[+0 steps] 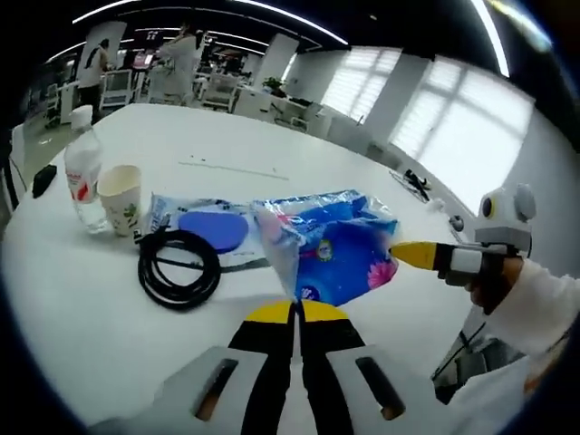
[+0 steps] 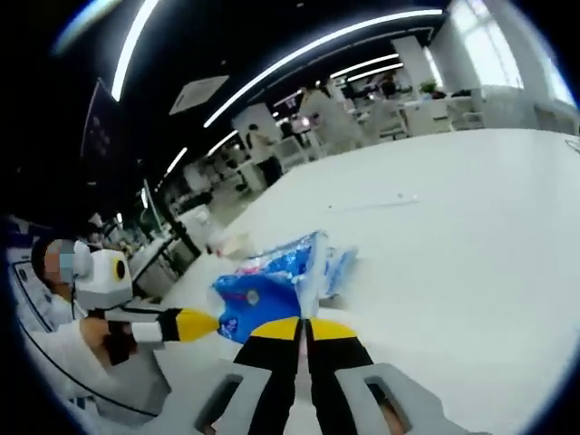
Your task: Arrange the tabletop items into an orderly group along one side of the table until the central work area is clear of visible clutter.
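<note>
Two hand-held grippers pinching blue plastic packet [image 1: 331, 245] above white tabletop [image 1: 82, 326]: left hand-held gripper [image 1: 296, 313] clamping near edge, right hand-held gripper [image 1: 408, 255] gripping far corner. Black cable coil [image 1: 178, 265], blue pouch [image 1: 213, 228], paper cup [image 1: 120, 199], water bottle [image 1: 83, 172] sitting beside packet.

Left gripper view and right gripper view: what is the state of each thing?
Blue packet: held at both ends, lifted off the table.
Left gripper: jaws shut on the packet.
Right gripper: jaws shut on the packet.
Water bottle: upright, capped.
Paper cup: upright.
Black cable: coiled, lying flat.
</note>
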